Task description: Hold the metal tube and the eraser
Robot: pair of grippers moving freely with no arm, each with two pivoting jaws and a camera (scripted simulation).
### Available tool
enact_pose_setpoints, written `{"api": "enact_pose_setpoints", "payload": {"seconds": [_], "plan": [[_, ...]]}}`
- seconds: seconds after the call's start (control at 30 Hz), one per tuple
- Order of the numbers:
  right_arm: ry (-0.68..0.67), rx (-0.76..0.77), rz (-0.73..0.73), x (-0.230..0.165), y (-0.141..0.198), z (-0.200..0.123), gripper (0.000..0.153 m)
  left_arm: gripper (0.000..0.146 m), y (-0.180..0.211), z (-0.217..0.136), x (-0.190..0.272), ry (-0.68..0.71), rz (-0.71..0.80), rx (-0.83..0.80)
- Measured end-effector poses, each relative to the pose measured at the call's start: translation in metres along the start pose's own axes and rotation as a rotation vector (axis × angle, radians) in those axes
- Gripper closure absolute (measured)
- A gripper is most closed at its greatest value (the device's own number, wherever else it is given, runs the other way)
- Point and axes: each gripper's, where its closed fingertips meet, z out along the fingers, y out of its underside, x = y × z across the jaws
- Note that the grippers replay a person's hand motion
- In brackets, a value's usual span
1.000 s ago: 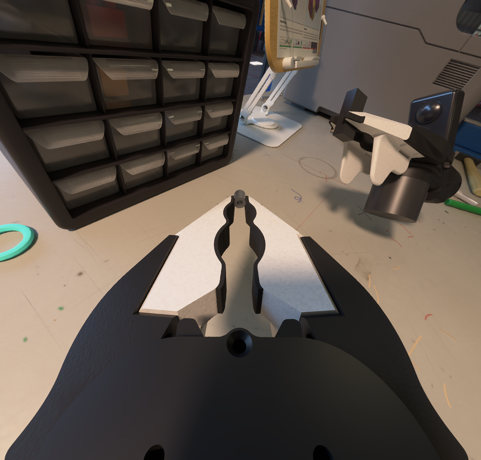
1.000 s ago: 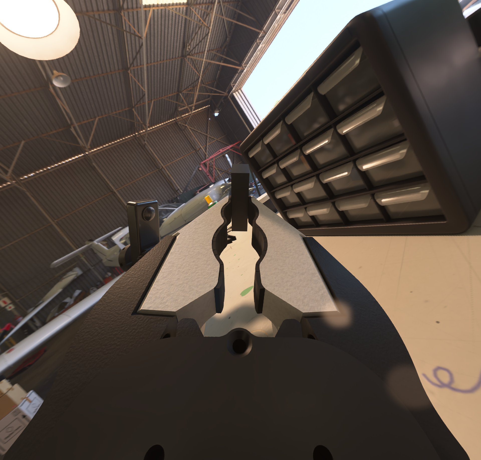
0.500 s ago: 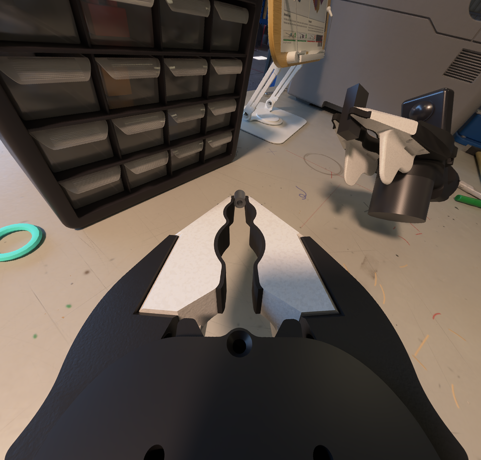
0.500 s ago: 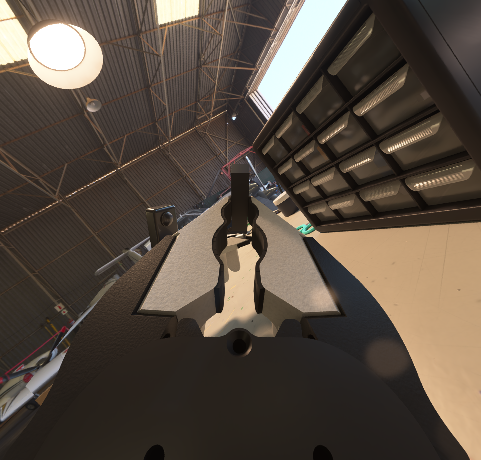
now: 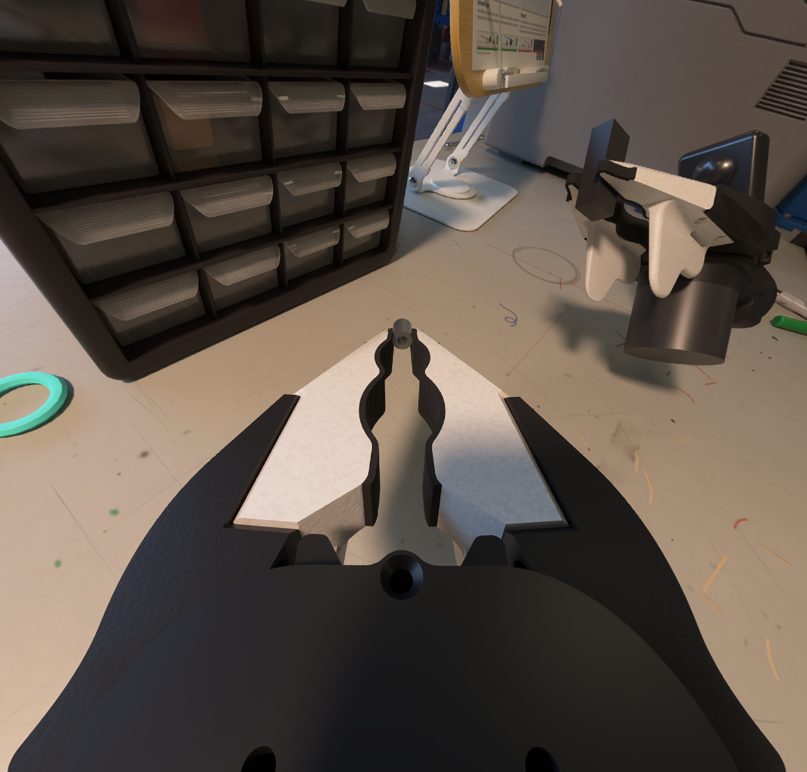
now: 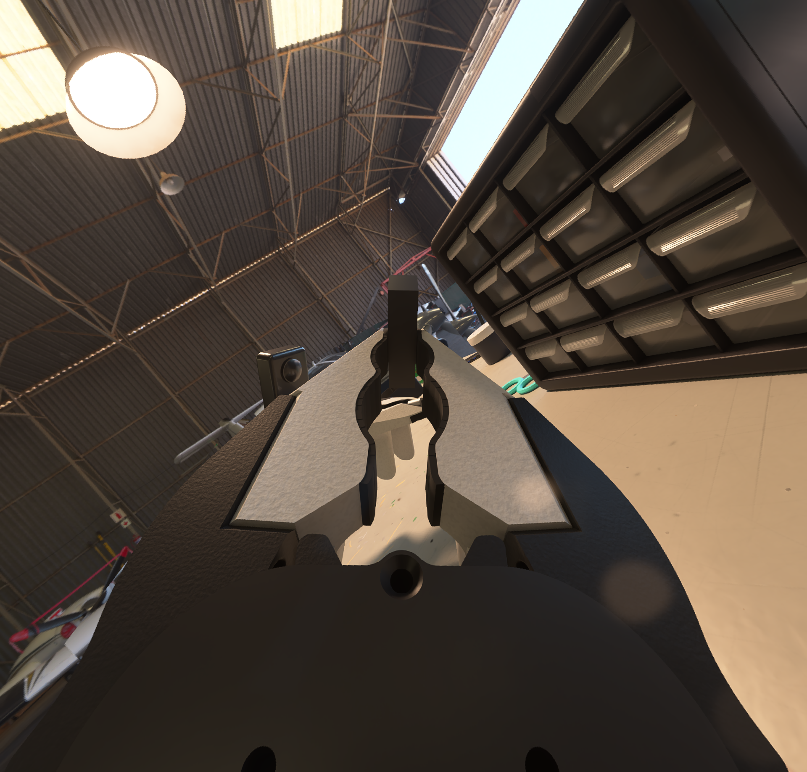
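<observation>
Your left gripper [image 5: 402, 336] pinches the metal tube [image 5: 402, 334] at its fingertips; your right gripper [image 6: 402, 349] clamps the eraser [image 6: 402, 336] likewise. Keep both grips steady above the surface [image 5: 480, 401].

A grey metal tube [image 5: 402, 339] is showing at the white, black-edged tips of the left tongs [image 5: 402, 336], and a black eraser [image 6: 402, 334] is standing dark at frame centre. At left, a teal ring [image 5: 26, 403] is lying on the beige, paint-flecked table [image 5: 174, 454], beside a black drawer cabinet [image 5: 209, 148] with smoky clear drawers.
</observation>
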Motion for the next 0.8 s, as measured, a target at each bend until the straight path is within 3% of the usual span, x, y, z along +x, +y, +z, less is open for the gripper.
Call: {"api": "enact_pose_setpoints", "payload": {"seconds": [0.8], "plan": [[0.000, -0.026, 0.003, 0.0001, 0.0046, 0.0018, 0.142, 0.139, -0.0013, -0.0008, -0.0024, -0.006, -0.003, 0.004]]}}
